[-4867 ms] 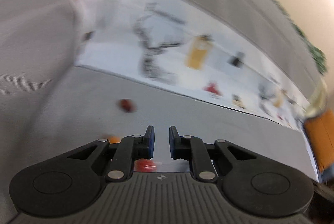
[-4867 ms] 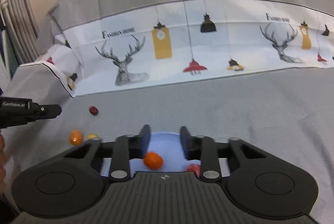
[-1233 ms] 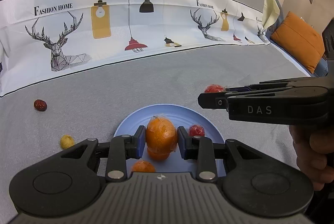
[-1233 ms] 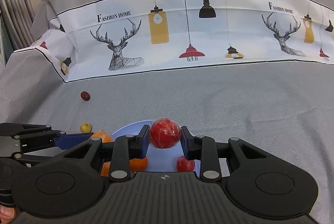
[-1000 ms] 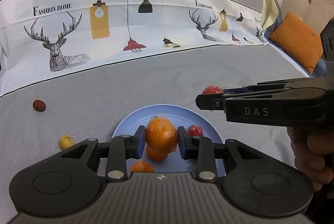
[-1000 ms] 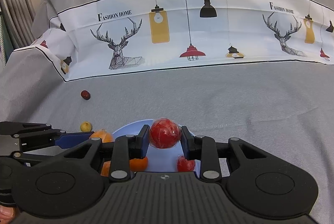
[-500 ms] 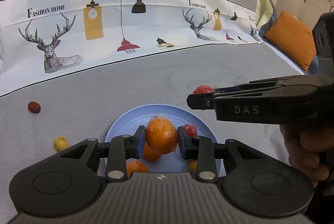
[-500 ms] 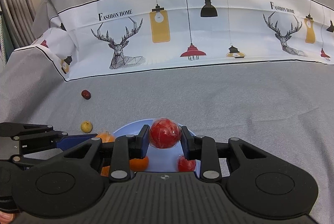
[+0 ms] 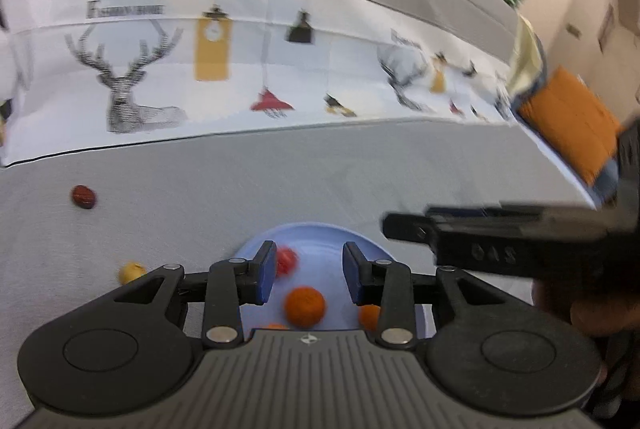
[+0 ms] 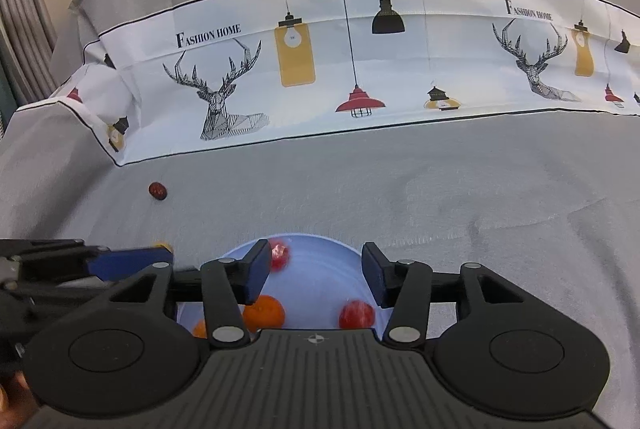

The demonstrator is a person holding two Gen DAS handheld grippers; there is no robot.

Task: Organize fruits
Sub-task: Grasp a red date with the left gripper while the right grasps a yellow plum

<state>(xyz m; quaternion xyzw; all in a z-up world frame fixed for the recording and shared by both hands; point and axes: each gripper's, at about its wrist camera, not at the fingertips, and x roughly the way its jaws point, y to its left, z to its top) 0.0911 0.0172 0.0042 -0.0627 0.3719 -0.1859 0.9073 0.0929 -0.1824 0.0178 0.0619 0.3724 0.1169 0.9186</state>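
Note:
A blue plate (image 9: pixel 320 241) (image 10: pixel 316 265) lies on the grey bedspread just in front of both grippers. It holds orange fruits (image 9: pixel 305 305) (image 10: pixel 264 311) and red fruits (image 9: pixel 286 259) (image 10: pixel 357 314) (image 10: pixel 279 253). My left gripper (image 9: pixel 310 275) is open and empty above the plate. My right gripper (image 10: pixel 314 275) is open and empty above the plate too; it shows in the left wrist view (image 9: pixel 500 241) at the right. A dark red fruit (image 9: pixel 83 196) (image 10: pixel 157 190) and a small yellow fruit (image 9: pixel 132 271) lie on the spread to the left of the plate.
A white band (image 10: pixel 360 69) printed with deer and lamps crosses the bedspread behind the plate. An orange cushion (image 9: pixel 572 117) lies at the far right. Grey curtains (image 10: pixel 20 9) hang at the far left.
Both grippers have opened. The left one let go of the orange fruit and the right one let go of the red fruit; both fruits now lie on the plate. The left view shifted.

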